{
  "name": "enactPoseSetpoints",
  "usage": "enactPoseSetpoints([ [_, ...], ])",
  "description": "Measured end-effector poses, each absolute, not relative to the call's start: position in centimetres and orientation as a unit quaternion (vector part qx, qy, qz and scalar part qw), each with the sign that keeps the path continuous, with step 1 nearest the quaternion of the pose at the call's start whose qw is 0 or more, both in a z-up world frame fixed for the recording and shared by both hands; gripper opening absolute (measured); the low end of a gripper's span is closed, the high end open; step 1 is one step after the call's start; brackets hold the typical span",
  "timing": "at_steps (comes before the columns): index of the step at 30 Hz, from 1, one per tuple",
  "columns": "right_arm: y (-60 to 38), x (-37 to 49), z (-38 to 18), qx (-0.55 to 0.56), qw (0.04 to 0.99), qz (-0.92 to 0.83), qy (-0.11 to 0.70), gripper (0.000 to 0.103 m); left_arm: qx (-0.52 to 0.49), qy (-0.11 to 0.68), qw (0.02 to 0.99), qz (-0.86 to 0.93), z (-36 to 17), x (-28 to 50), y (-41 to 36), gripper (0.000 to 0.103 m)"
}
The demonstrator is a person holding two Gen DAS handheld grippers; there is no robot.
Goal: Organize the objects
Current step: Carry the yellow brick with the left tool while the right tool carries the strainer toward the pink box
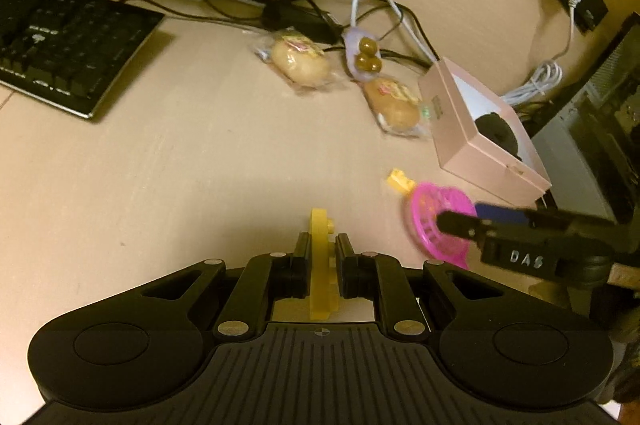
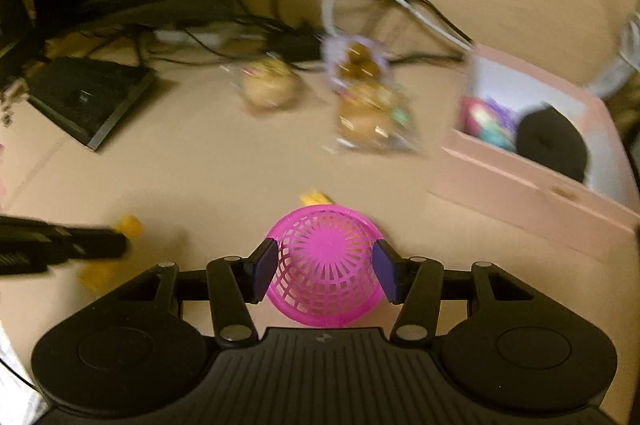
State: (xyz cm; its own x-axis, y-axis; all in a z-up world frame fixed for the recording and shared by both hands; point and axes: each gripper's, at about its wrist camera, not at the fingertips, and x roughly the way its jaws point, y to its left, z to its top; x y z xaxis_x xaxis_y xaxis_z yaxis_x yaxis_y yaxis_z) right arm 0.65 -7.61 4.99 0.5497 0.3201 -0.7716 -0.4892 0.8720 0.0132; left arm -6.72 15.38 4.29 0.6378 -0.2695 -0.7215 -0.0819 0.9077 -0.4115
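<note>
L jaws clamp my yellow piece [image 1: 320, 265]; R jaws pinch basket [image 2: 326, 271] w/ thin mesh walls, so it could flex & pop out.

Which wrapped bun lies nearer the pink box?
The right-hand bun, its wrapper right beside the pink box; the other bun lies farther left, toward the keyboard.

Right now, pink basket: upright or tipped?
Tipped. The pink basket lies on its side between the right gripper pads, its mesh bottom facing the camera.
</note>
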Motion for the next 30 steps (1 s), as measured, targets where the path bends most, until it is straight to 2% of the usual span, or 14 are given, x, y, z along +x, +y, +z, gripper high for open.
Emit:
enactPoseSetpoints([
  [9, -13.3, 0.8, 4.2, -0.086, 0.887, 0.189, 0.412, 0.052, -0.196, 0.43, 0.88, -0.059, 4.7, -5.8, 12.9, 0.015],
  [10, -13.6, 0.7, 4.2, -0.085, 0.887, 0.19, 0.412, 0.055, -0.193, 0.431, 0.879, -0.063, 4.8, -5.7, 12.6, 0.015],
  [12, -14.0, 0.5, 4.1, -0.085, 0.887, 0.19, 0.412, 0.068, -0.186, 0.432, 0.88, -0.069, 4.9, -5.4, 12.0, 0.015],
  [13, -14.2, 0.3, 4.0, -0.084, 0.888, 0.191, 0.41, 0.08, -0.184, 0.432, 0.88, -0.072, 5.0, -5.4, 11.8, 0.015],
  [14, -14.3, 0.1, 4.0, -0.084, 0.89, 0.193, 0.405, 0.085, -0.181, 0.431, 0.881, -0.076, 5.1, -5.3, 11.5, 0.015],
  [18, -14.2, -0.4, 3.6, -0.099, 0.887, 0.195, 0.407, 0.086, -0.176, 0.435, 0.879, -0.079, 5.1, -5.0, 11.2, 0.015],
  [25, -13.9, -1.6, 2.4, -0.034, 0.863, 0.207, 0.46, 0.086, -0.18, 0.432, 0.88, -0.086, 5.2, -4.7, 11.3, 0.015],
  [30, -12.3, -3.1, 3.0, -0.049, 0.861, 0.239, 0.447, 0.086, -0.182, 0.431, 0.879, -0.091, 5.1, -4.7, 11.3, 0.015],
])
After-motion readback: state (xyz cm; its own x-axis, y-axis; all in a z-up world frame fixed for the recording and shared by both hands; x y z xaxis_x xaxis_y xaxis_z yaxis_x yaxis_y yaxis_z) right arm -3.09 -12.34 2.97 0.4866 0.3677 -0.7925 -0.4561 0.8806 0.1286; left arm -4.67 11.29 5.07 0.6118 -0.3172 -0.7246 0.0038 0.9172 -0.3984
